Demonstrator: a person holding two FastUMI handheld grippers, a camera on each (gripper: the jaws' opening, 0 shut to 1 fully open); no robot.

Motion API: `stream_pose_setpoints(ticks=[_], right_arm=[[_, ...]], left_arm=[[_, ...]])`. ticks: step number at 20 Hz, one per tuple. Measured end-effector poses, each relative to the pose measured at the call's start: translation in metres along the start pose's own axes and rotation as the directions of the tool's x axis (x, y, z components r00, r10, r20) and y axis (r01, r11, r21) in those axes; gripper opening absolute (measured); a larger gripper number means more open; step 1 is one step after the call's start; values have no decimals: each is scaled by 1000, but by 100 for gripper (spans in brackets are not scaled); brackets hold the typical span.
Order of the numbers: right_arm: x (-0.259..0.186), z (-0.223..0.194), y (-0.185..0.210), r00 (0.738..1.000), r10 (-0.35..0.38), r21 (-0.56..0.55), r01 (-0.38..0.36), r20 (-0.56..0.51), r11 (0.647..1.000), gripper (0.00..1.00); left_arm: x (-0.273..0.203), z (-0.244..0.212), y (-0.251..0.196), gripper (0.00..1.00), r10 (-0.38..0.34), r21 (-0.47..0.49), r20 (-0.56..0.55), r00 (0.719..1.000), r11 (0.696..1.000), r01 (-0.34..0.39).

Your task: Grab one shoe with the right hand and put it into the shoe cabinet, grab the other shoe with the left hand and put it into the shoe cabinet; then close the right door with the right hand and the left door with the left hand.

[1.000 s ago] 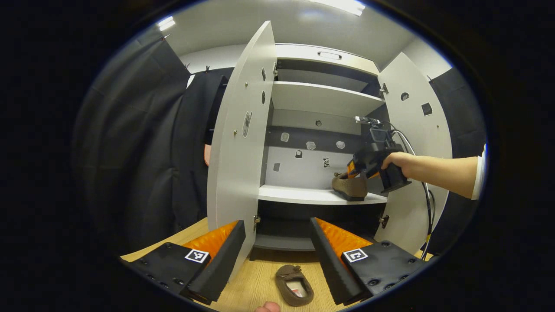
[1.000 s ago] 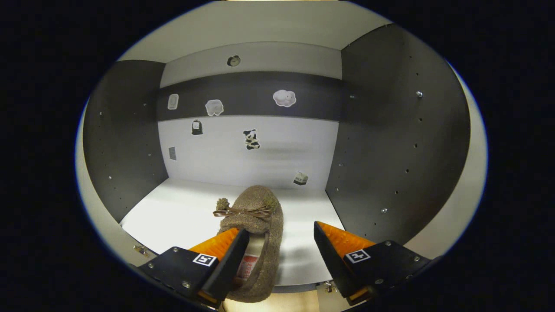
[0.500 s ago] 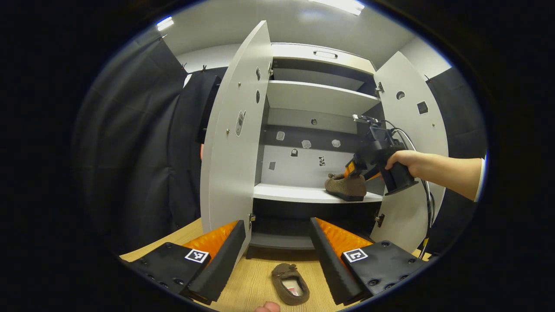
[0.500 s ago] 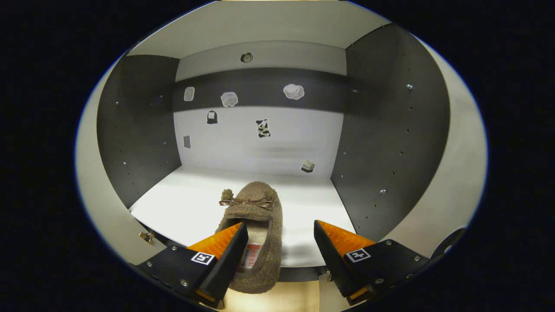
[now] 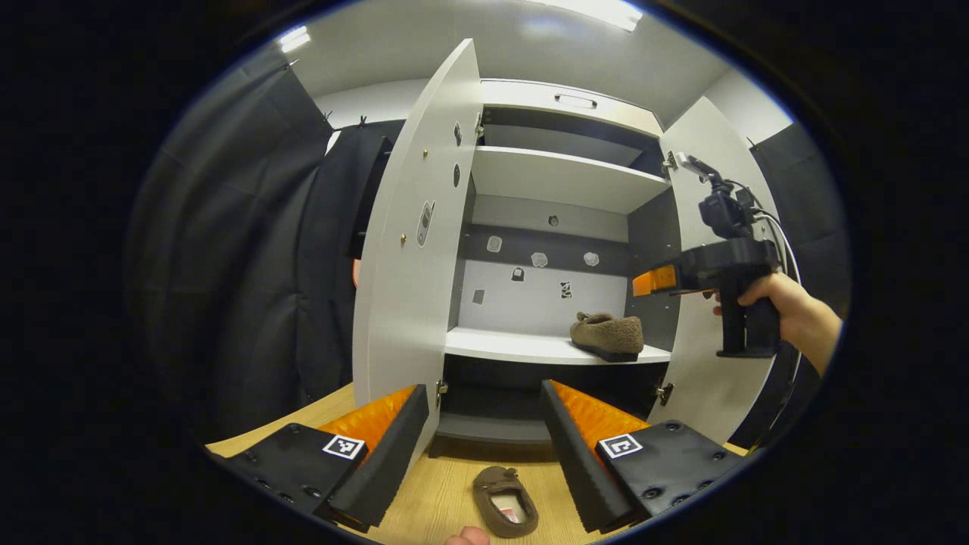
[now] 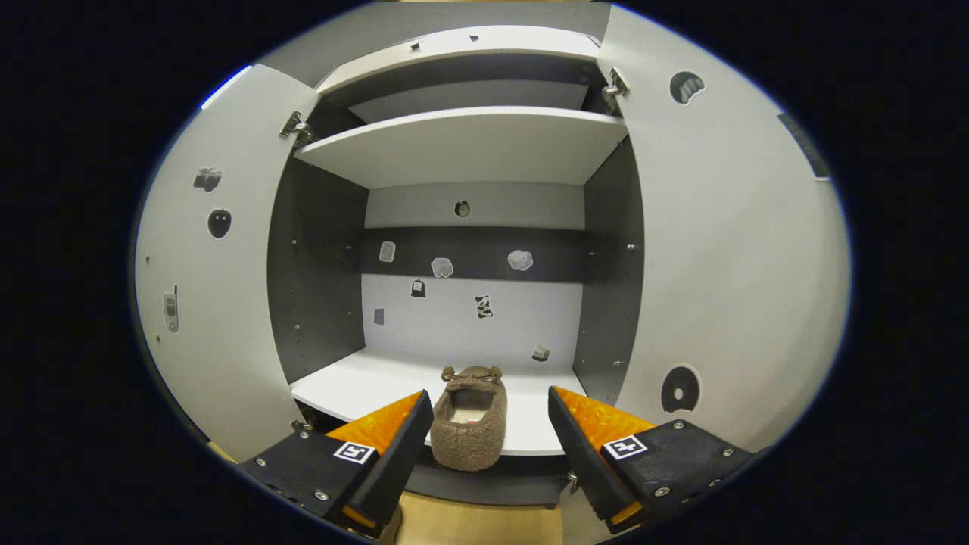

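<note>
A brown fuzzy shoe (image 5: 608,334) (image 6: 470,418) rests on the white middle shelf (image 5: 515,347) of the open shoe cabinet, at its right end. Its mate (image 5: 506,500) lies on the wooden floor just in front of the cabinet, between my left gripper's fingers but farther off. My left gripper (image 5: 484,443) is open and holds nothing. My right gripper (image 6: 490,446) is open too, drawn back from the shelf with the shoe beyond its fingertips. In the left gripper view a hand holds that right gripper (image 5: 704,276) in front of the right door (image 5: 719,250).
Both cabinet doors stand wide open: the left door (image 5: 412,250) (image 6: 216,280) and the right door (image 6: 727,250). An upper shelf (image 5: 560,178) and a dark lower compartment (image 5: 515,401) frame the middle shelf. Black cloth hangs on either side.
My right gripper has let go of the shoe and pulled back out of the cabinet, rising to the right. The shoe stays on the shelf. My left gripper has barely moved.
</note>
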State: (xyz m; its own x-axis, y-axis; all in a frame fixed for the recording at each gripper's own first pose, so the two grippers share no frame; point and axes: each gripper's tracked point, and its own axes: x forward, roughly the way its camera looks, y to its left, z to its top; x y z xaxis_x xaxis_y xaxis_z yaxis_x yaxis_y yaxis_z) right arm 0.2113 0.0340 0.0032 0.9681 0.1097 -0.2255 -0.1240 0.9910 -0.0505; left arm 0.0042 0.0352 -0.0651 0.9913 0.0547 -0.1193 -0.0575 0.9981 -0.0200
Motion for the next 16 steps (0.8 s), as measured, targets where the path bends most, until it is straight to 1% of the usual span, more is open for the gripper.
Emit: stream_pose_setpoints(ticks=[1, 2, 4, 5, 6, 8, 9, 10, 12, 13, 14, 16], right_arm=[[-13, -3, 2, 1000, 2, -3, -2, 15, 1000, 94], [-28, -8, 6, 1000, 5, -10, -5, 28, 1000, 94], [-54, -17, 8, 998, -3, -33, 5, 60, 999, 94], [-66, -21, 9, 997, -8, -49, 12, 79, 999, 94], [-77, -25, 11, 995, -16, -57, 22, 99, 998, 94], [-102, -34, 22, 991, -3, -56, 10, 136, 998, 93], [-111, -43, 24, 990, -3, -50, 10, 139, 999, 93], [-119, -51, 26, 990, -1, -39, 7, 142, 999, 94], [-133, -64, 29, 988, -8, -23, 11, 155, 1000, 94], [-138, -71, 25, 988, -22, -26, 27, 154, 999, 94], [-143, -78, 22, 988, -42, -30, 47, 146, 998, 94], [-152, -84, 21, 989, -56, -8, 58, 140, 998, 94]], left_arm=[[1, 1, -3, 96, -6, 2, 3, 1000, 1000, 6], [1, 2, -7, 99, -14, 5, 7, 1000, 1000, 14], [2, 3, -12, 99, -25, 13, 8, 1000, 1000, 25], [2, 1, -15, 96, -30, 13, 5, 1000, 999, 30], [0, -1, -19, 96, -37, 11, -5, 999, 999, 37], [-2, -5, -26, 94, -53, -5, -16, 998, 999, 53], [-5, -7, -30, 96, -61, -12, -23, 998, 998, 60], [-6, -10, -33, 94, -65, -17, -30, 997, 998, 64], [-5, -14, -35, 99, -67, -18, -41, 997, 998, 66], [-6, -14, -35, 99, -67, -13, -46, 997, 998, 66], [-3, -14, -34, 96, -68, -3, -48, 997, 998, 68], [9, -18, -40, 96, -107, 15, -80, 991, 994, 109]])
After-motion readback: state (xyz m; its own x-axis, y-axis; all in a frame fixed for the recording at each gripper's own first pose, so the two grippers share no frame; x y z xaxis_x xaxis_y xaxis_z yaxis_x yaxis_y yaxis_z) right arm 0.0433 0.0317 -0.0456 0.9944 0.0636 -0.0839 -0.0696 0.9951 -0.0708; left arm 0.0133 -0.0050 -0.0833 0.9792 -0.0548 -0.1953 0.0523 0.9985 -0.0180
